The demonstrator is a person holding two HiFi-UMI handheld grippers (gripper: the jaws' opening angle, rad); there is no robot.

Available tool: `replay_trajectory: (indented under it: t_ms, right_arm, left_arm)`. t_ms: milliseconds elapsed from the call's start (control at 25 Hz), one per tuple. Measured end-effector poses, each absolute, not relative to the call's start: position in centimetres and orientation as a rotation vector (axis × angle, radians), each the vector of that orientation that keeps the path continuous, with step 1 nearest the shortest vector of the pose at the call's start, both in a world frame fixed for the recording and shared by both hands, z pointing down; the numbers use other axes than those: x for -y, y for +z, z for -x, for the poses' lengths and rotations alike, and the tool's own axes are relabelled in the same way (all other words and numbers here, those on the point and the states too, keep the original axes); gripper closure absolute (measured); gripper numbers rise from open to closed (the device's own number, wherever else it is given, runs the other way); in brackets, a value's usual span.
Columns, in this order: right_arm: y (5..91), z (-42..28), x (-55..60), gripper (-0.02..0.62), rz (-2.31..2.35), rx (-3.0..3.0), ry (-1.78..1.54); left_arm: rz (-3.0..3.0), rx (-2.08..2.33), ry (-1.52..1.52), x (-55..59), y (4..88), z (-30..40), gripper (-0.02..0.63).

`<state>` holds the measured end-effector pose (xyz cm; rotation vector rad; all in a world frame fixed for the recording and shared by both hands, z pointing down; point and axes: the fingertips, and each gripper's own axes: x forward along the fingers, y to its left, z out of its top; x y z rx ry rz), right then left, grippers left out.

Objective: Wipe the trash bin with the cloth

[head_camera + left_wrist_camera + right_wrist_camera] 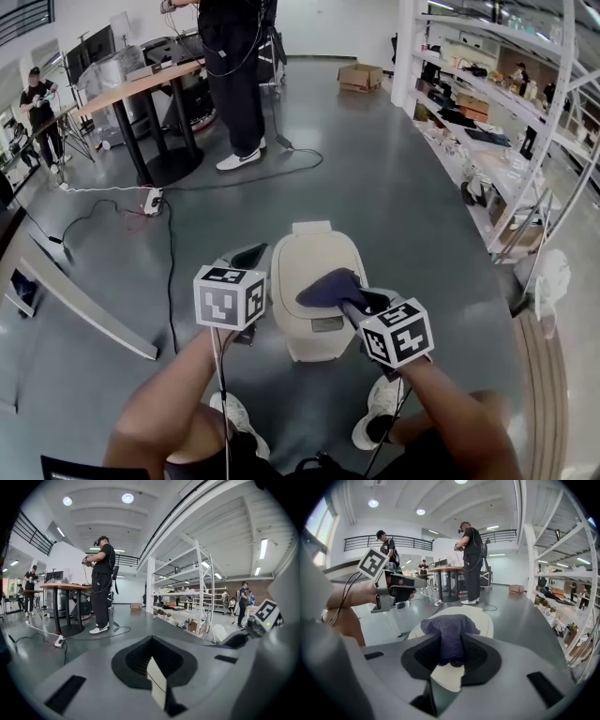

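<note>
A beige trash bin with a closed lid stands on the grey floor right in front of me. My right gripper is shut on a dark purple cloth, and the cloth rests on the right part of the lid. In the right gripper view the cloth bunches out between the jaws of my right gripper, over the bin lid. My left gripper hovers just left of the bin, apart from it. Nothing is in my left gripper, and its jaws look shut.
A person stands by a round-based table at the back left. Cables and a power strip trail over the floor there. A long pale board lies at the left. Metal shelving lines the right side. A cardboard box sits far back.
</note>
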<state>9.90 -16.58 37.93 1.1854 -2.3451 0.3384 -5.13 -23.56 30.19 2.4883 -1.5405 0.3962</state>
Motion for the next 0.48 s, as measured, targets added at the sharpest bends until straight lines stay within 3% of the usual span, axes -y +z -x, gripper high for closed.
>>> replay_trajectory:
  t_ms: [480]
  right_arm:
    - [40.0, -0.9, 13.3, 0.497, -0.997, 2.274, 0.169]
  left_arm:
    - [-2.506, 1.593, 0.401, 21.6, 29.0, 7.0, 0.608]
